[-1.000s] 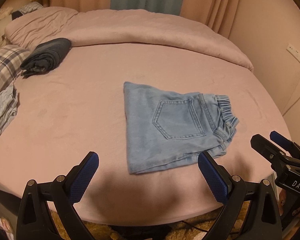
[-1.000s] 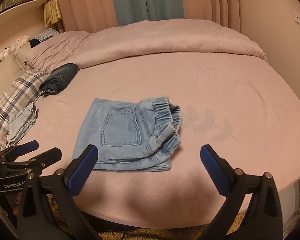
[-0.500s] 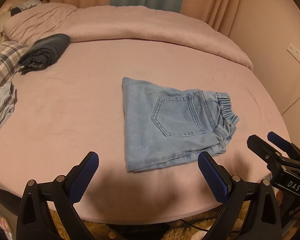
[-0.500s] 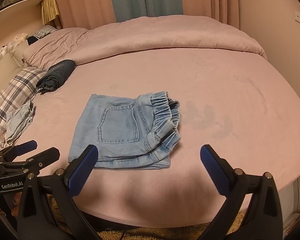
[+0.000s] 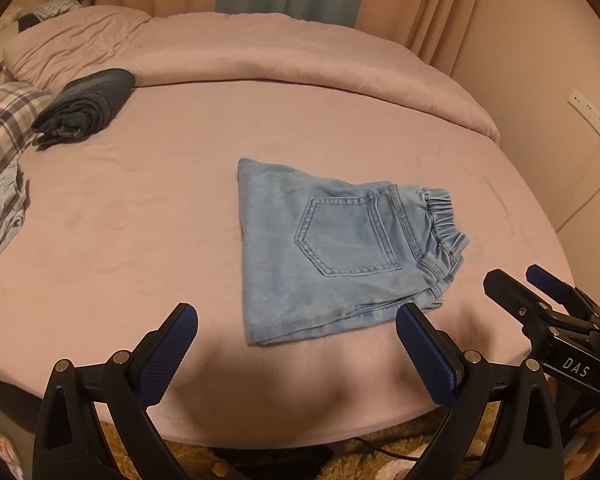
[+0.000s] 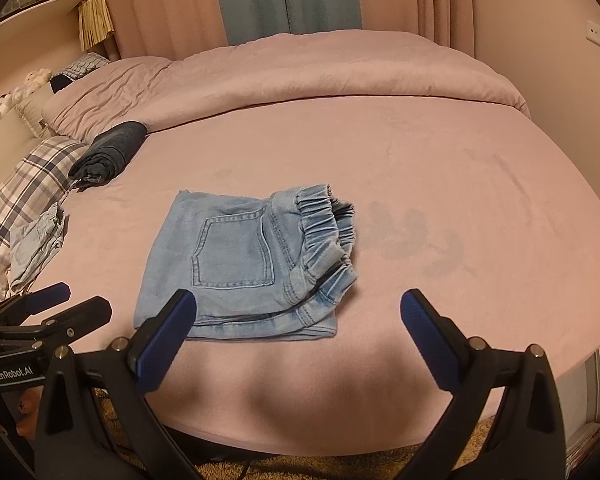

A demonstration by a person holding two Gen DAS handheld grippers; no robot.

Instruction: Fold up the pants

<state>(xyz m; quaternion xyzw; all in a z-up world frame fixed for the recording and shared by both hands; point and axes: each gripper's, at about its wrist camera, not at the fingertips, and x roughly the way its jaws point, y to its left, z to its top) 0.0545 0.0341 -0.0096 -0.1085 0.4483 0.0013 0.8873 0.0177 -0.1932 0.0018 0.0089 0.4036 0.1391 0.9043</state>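
Observation:
Light blue denim pants lie folded into a compact rectangle on the pink bed, back pocket up and elastic waistband to the right. My left gripper hangs open above the bed's near edge, just short of the pants' front edge, holding nothing. My right gripper is open too, its left fingertip overlapping the pants' near left corner in view. Each gripper shows in the other's view: the right gripper at the right, the left gripper at the left.
A dark folded garment lies at the far left by a bunched pink duvet. A plaid pillow and crumpled pale blue cloth sit at the left edge. Shaggy rug below; wall with socket right.
Both grippers have drawn slightly nearer over the bed's front edge; the pants sit a little higher and larger in view. The pants themselves have not moved.

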